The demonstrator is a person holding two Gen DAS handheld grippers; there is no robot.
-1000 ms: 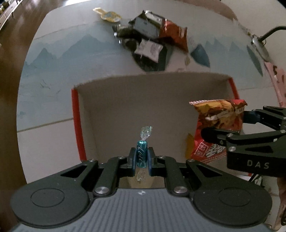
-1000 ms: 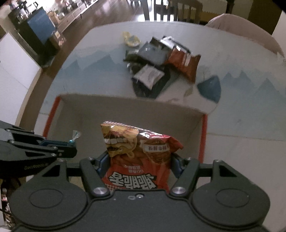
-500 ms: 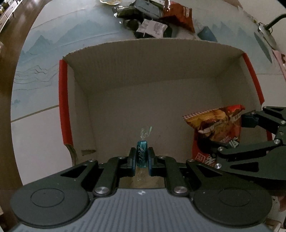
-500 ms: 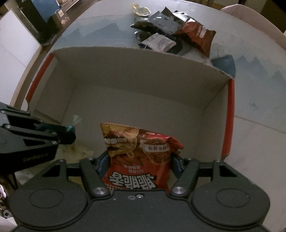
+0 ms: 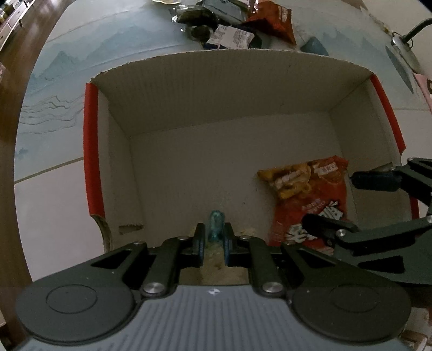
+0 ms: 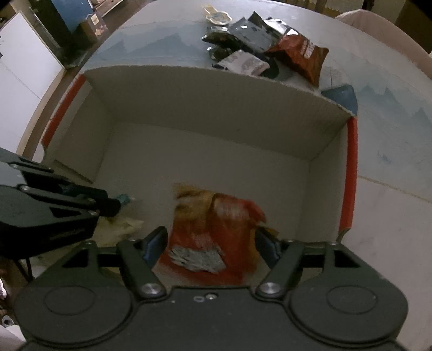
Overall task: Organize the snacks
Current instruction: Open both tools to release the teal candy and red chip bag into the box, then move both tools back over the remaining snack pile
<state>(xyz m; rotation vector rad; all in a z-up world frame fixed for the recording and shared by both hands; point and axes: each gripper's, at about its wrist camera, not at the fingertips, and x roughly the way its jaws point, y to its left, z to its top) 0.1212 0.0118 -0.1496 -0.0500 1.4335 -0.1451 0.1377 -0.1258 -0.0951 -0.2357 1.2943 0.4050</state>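
Note:
An open cardboard box (image 5: 216, 89) with red-taped side edges sits on the table; it also shows in the right wrist view (image 6: 216, 108). My left gripper (image 5: 213, 237) is low inside the box, its fingers slightly apart around a small blue wrapped candy (image 5: 215, 227); whether they grip it is unclear. My right gripper (image 6: 210, 240) is open inside the box. A red-orange chip bag (image 6: 213, 229) drops blurred between its fingers. In the left wrist view the bag (image 5: 310, 194) lies against the right wall.
A pile of snack packets (image 6: 259, 51) lies on the table beyond the box, also seen in the left wrist view (image 5: 232, 24). A desk lamp (image 5: 405, 43) stands at the right. The table edge and dark floor are at the left.
Both grippers moved down into the box. My right gripper opened and let go of the chip bag, which fell. My left fingers parted a little around the candy.

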